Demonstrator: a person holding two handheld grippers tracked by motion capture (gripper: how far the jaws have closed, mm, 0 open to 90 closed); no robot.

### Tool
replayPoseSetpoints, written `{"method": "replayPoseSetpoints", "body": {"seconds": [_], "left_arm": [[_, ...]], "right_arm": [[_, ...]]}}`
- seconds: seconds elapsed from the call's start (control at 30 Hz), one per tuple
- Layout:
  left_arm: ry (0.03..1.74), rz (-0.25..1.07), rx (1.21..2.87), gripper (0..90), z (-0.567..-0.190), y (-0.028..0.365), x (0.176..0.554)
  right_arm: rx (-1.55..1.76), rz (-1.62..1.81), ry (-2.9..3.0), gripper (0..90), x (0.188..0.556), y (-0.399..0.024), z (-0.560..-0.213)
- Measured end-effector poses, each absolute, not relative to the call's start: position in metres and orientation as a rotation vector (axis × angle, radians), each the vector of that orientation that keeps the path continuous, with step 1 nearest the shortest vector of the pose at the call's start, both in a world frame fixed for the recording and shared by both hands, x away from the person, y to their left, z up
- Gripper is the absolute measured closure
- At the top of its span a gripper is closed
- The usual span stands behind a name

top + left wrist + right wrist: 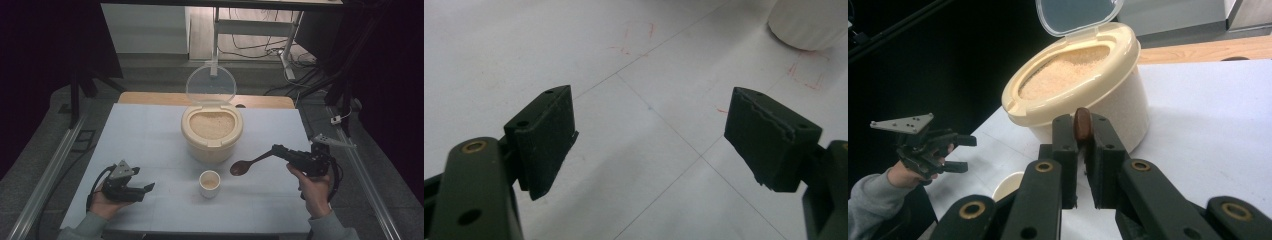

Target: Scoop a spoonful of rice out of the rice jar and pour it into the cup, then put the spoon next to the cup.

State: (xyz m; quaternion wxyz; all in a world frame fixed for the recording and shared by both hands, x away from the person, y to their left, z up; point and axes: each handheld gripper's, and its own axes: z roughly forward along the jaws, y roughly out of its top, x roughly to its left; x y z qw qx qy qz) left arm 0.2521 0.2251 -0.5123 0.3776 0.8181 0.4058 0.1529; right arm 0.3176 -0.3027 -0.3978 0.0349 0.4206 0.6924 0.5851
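My right gripper point(276, 149) clamped on wooden spoon point(248, 164) handle; spoon bowl hangs above table point(150, 130), just right of small cup point(209, 183). My left gripper point(148, 188) rests low at near left, jaws apart, nothing between, bare table under them. Cup holds pale grain, stands just before rice container point(212, 131). Container full of rice, clear lid point(210, 84) hinged up at far side.
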Motion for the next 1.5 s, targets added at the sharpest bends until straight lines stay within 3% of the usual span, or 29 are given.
{"method": "replayPoseSetpoints", "body": {"seconds": [0.43, 1.5], "left_arm": [[1.035, 0.392, 2.097, 20.0, -0.512, 0.225, 0.252], [1.037, 0.386, 2.103, 20.0, -0.514, 0.225, 0.254]], "right_arm": [[1.262, 1.658, 2.363, 83.3, 0.321, -0.297, -0.395], [1.333, 1.486, 2.699, 80.6, 0.366, -0.244, -0.446]]}}
